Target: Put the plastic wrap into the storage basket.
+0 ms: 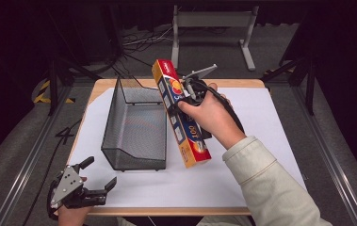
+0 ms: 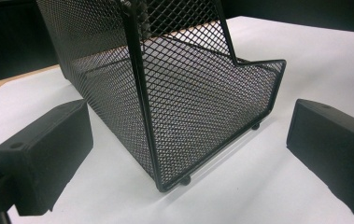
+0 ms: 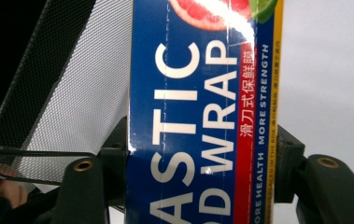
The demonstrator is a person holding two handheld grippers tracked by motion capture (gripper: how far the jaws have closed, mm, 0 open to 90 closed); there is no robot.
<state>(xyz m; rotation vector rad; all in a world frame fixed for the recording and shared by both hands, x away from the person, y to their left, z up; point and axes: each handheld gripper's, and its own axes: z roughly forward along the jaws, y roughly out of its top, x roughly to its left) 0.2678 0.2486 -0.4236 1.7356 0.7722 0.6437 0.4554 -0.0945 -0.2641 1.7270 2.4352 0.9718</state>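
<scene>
Nearest us in the high view, our left gripper (image 1: 101,184) sits at the table's near edge, just off the near left corner of the black mesh basket (image 1: 136,127); its jaws are spread wide with nothing between them. In the left gripper view those two black jaws frame the basket's (image 2: 179,107) near corner without touching it, the white sheet (image 2: 268,186) showing on either side. Right of the basket, our right gripper (image 1: 182,96) pinches the plastic wrap box (image 1: 182,113), a long carton in blue, orange and red. We hold it lifted off the table and tilted, its far end raised beside the basket's far right corner, its near end low, just right of the basket's near right corner. In the right gripper view the jaws press on the box (image 3: 202,116) from both sides, the "PLASTIC WRAP" lettering running up the carton, and the basket's mesh wall (image 3: 53,88) lies just left of it.
</scene>
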